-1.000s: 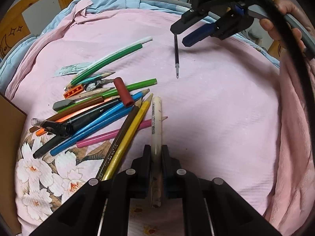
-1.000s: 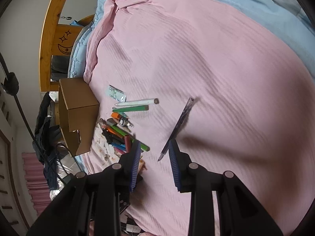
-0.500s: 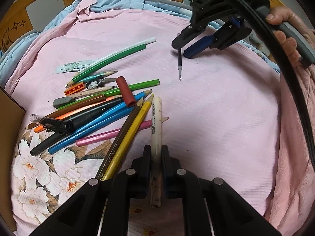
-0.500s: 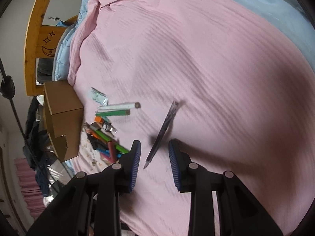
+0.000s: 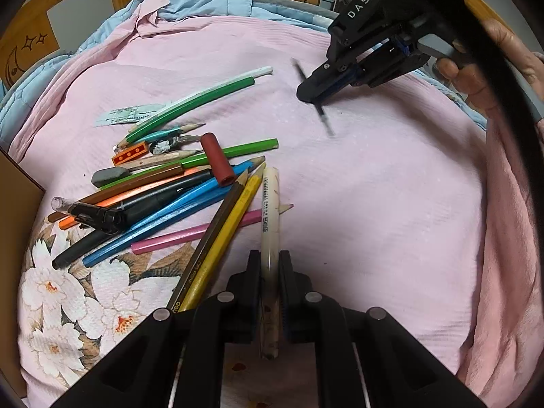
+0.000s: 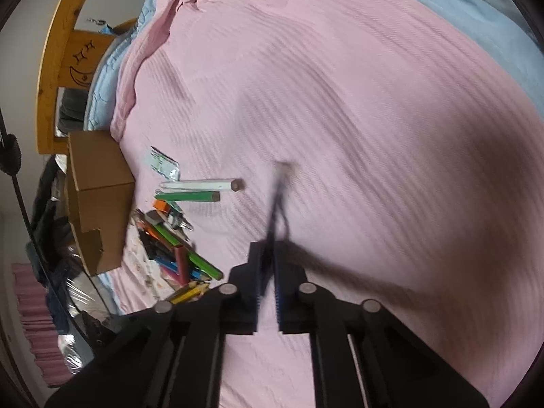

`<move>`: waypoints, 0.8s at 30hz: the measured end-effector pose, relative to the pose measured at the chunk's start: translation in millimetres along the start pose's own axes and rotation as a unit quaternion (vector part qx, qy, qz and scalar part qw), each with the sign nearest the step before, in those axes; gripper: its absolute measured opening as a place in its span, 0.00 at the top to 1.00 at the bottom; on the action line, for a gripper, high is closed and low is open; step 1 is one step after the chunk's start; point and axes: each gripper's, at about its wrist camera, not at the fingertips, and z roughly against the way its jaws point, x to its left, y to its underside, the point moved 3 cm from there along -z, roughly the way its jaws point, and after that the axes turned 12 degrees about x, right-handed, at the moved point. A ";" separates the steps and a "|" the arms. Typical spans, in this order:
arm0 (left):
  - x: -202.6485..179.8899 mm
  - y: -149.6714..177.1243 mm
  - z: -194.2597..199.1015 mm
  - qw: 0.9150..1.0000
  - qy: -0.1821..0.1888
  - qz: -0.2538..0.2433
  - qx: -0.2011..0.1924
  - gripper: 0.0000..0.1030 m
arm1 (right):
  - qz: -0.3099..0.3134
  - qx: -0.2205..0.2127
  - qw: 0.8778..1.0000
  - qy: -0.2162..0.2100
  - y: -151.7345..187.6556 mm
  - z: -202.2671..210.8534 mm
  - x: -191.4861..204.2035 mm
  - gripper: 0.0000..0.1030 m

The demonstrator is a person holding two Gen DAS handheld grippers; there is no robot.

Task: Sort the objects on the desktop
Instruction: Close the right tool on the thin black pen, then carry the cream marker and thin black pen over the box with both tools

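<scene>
A: Item one: right gripper (image 6: 268,272). State?

B: Jaws together, clamped on the thin dark pen refill (image 6: 277,200). Its long axis ran straight ahead of the fingers, tip past them, blurred.

A: Item two: left gripper (image 5: 270,272).

B: Clamped on the cream-white cylindrical pen (image 5: 270,204), axis pointing forward, far end resting among the heap of coloured pencils (image 5: 190,197) just left of the jaws.

A: Receptacle?

B: Brown cardboard box (image 6: 98,183), far left of both tools, beyond the heap; the left hand judged nearer.

A: Room to move?

B: The pink ribbed bedspread (image 6: 374,136) lay bare ahead and right of the right gripper. Leftward the heap crowded the way, so lifting clear first looked advisable. The wooden bed rail (image 5: 20,47) bounded the far side.
</scene>
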 end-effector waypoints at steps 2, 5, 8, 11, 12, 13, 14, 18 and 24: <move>-2.4 2.4 0.6 1.000 -0.002 -0.001 0.000 0.90 | -0.001 -0.001 1.000 -0.015 0.3 1.7 -0.3 0.94; -1.8 2.8 1.1 1.000 -0.003 -0.001 -0.001 0.90 | 0.002 -0.008 0.999 -0.039 1.0 6.0 2.3 0.94; -1.6 3.5 2.3 1.000 -0.003 -0.002 -0.003 0.90 | 0.004 -0.021 0.998 -0.054 0.6 14.7 4.2 0.95; 0.3 6.7 11.0 1.000 0.000 -0.003 -0.020 0.90 | -0.005 -0.029 0.997 -0.069 -1.9 20.6 0.6 0.94; 0.2 7.9 12.0 1.000 -0.001 -0.003 -0.023 0.90 | -0.007 -0.030 0.997 -0.070 -2.5 21.1 -0.1 0.95; 0.1 8.5 14.1 1.000 -0.005 -0.003 -0.027 0.90 | -0.008 -0.030 0.997 -0.074 -3.2 21.6 -0.6 0.94; -1.9 7.7 14.8 1.000 -0.007 -0.004 -0.030 0.90 | -0.008 -0.030 0.996 -0.078 -3.4 22.0 0.0 0.94; -1.5 8.3 26.8 0.999 -0.011 0.005 -0.048 0.90 | 0.014 -0.035 0.995 -0.095 -1.6 25.9 10.6 0.94; 3.0 6.0 56.7 0.996 -0.019 0.036 -0.083 0.90 | 0.057 -0.051 0.991 -0.114 2.1 35.3 31.2 0.94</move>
